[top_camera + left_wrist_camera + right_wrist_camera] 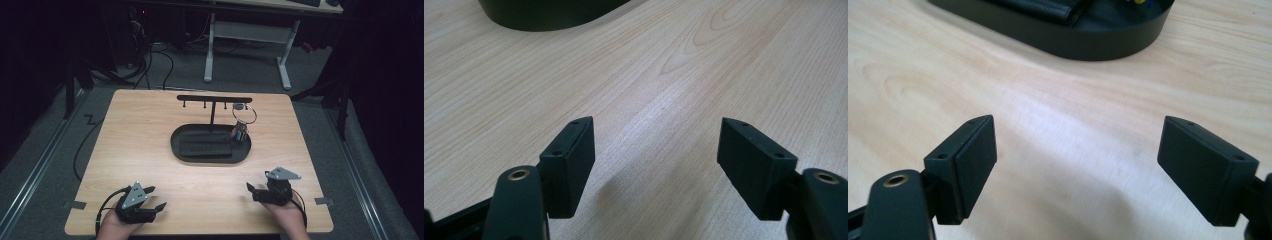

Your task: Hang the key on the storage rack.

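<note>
Grippers: left gripper [161, 198] and right gripper [252, 192] both rest at the near edge of the pale wooden table [150, 130], jaws spread wide with nothing between them (bare wood shows between the pads in both gripper views).
Left gripper state: open, empty, pointing toward the middle of the table.
Right gripper state: open, empty; no thing lies between its pads.
Ahead of the grippers: black oval tray [180, 150] lies farther up the table, roughly between the two and well apart from both; its rim [1088, 47] shows at the top of the right gripper view.
In the tray: flat black ribbed pouch [205, 146] lies along its floor.
Thing in hand: bunch of coloured keys on a large metal ring [243, 120], hanging from the right end of the black T-shaped hook stand [214, 100] that rises from the tray; the keys dangle just above the tray's right side, beyond the right gripper.
Looks: thin shiny ring, small blue and orange tags below it; finer detail is too small to tell.
Judgement: the hanging looks done; if anything remains, keep both grippers low and clear of the tray so the stand is not knocked.
</note>
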Demonstrator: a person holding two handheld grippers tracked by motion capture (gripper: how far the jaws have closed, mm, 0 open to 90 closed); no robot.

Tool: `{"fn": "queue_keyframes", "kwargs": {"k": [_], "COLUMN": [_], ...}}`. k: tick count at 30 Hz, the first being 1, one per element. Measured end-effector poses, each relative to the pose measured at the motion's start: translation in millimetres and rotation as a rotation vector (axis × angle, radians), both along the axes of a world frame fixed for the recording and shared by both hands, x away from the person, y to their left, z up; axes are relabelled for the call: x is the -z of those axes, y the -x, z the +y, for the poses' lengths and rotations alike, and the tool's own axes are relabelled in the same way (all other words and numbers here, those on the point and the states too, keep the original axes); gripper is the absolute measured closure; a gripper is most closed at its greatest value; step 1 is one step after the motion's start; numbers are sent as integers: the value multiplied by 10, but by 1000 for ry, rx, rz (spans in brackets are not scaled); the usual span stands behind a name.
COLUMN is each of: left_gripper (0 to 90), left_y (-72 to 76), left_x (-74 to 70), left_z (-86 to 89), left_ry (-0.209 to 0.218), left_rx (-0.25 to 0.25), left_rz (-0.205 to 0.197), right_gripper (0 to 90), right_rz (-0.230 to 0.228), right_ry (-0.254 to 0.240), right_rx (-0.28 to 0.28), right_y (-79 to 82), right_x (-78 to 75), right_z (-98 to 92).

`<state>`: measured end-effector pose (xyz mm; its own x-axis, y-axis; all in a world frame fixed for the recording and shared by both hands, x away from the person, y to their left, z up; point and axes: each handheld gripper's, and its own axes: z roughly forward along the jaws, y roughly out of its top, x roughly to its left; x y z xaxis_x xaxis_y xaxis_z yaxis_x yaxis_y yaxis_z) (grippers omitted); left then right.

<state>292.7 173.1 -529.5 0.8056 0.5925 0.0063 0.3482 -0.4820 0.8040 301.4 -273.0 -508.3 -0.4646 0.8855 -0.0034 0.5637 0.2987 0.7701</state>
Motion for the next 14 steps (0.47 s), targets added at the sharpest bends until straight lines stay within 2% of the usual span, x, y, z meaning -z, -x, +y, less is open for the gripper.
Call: {"fn": "queue_keyframes", "kwargs": {"k": [2, 3, 4, 6, 8, 11, 12, 14], "left_gripper": [314, 314, 314, 312, 312, 312, 312, 312], "left_y": [-1, -4, -8, -14, -16, -7, 8, 13], "left_x": [3, 3, 4, 9, 11, 7, 5, 4], "left_z": [-1, -4, -8, -23, -32, -33, -32, -29], "left_ry": [2, 7, 9, 2, 6, 4, 2, 2], "left_rx": [-8, -12, -14, -17, -25, -28, -29, -29], "left_rz": [3, 6, 9, 14, 14, 9, 6, 6], "right_gripper": [160, 158, 158, 159, 158, 159, 159, 159], "right_rz": [-66, -73, -73, -112, -90, -92, -74, -68], "right_ry": [-24, -37, -34, 5, -27, -7, -19, -33], "right_rx": [20, 23, 6, 14, 10, -2, -13, -13], "right_y": [173, 232, 265, 305, 287, 281, 283, 286], "right_x": [65, 74, 55, 52, 66, 81, 103, 109], "right_z": [-32, -39, -32, -34, -41, -23, -8, -6]}}
